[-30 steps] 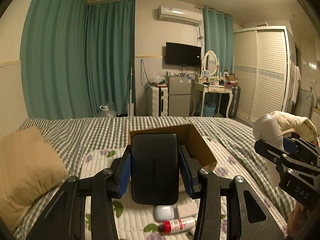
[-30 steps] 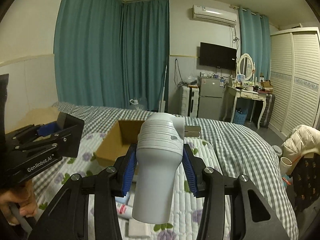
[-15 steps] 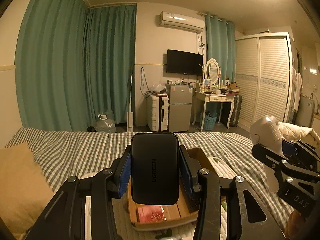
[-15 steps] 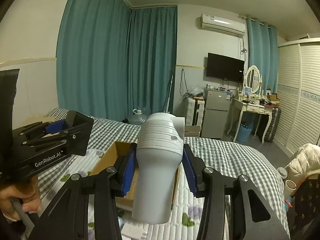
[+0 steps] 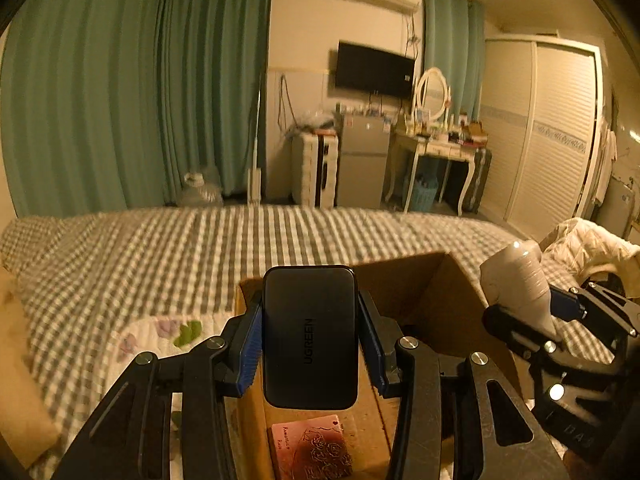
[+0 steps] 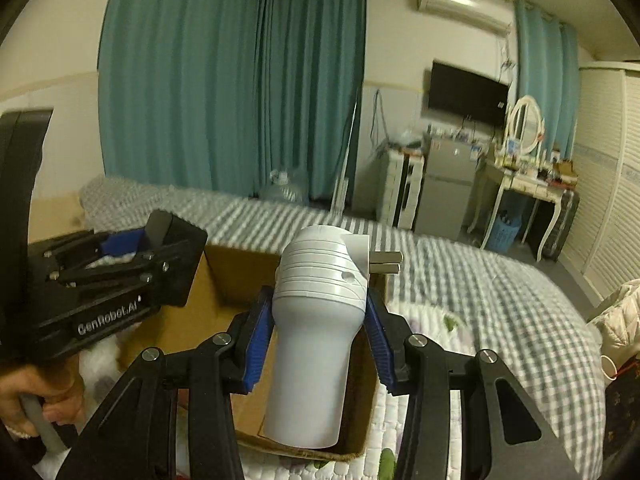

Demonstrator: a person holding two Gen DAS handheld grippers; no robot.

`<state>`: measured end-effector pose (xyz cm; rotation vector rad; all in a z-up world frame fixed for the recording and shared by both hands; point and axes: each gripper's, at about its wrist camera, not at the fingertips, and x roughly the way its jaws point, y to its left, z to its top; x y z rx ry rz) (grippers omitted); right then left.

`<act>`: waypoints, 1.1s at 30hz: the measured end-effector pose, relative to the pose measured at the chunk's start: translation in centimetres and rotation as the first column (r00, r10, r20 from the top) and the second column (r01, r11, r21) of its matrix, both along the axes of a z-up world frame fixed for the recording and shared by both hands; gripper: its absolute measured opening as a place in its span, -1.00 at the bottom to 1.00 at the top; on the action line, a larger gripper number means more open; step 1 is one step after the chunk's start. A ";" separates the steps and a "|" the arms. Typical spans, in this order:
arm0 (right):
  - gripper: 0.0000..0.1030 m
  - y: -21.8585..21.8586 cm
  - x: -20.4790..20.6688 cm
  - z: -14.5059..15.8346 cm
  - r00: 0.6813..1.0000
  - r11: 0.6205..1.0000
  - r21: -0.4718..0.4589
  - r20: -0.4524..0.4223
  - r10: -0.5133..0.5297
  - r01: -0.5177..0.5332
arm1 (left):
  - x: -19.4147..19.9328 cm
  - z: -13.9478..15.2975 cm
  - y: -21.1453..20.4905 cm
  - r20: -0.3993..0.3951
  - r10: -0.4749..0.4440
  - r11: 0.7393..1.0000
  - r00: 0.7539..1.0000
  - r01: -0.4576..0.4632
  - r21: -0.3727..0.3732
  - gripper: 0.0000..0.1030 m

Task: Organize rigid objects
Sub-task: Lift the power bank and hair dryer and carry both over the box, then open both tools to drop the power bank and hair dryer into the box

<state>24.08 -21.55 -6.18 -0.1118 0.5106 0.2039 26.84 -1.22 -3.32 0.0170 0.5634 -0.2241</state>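
Note:
My left gripper [image 5: 310, 336] is shut on a black UGREEN power bank [image 5: 310, 332] and holds it above the open cardboard box [image 5: 432, 300]. A pink card with roses [image 5: 310, 452] lies on the box floor. My right gripper [image 6: 318, 334] is shut on a white plug-in device [image 6: 316, 336] with metal prongs, held over the same box [image 6: 224, 276]. Each gripper shows in the other's view: the right one [image 5: 560, 332] at the right, the left one [image 6: 120, 280] at the left.
The box sits on a bed with a grey checked cover [image 5: 200, 248] and a floral quilt [image 6: 480, 320]. A tan pillow [image 5: 20, 380] lies at the left. A fridge [image 5: 362, 160], dressing table [image 5: 436, 148] and wardrobe [image 5: 552, 132] stand beyond the bed.
Both grippers have moved forward and tipped down over the box with their loads. The small items on the quilt have left the left wrist view, and the pink card now shows.

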 end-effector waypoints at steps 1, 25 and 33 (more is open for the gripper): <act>-0.15 0.1 0.5 -0.6 1.000 1.000 -0.011 -0.015 0.002 -0.002 | 0.6 -0.5 -0.1 -0.018 -0.003 1.000 1.000 0.003 0.006 -0.15; 0.39 2.0 5.9 -6.4 0.973 0.981 -0.184 -0.230 0.013 -0.057 | 4.0 -3.2 -0.7 -0.144 0.044 0.997 0.989 -0.034 0.073 0.50; 0.47 0.1 2.2 -2.0 0.992 0.991 -0.131 -0.111 -0.052 0.038 | 0.4 2.2 1.8 0.017 0.106 0.994 0.994 -0.106 0.017 0.84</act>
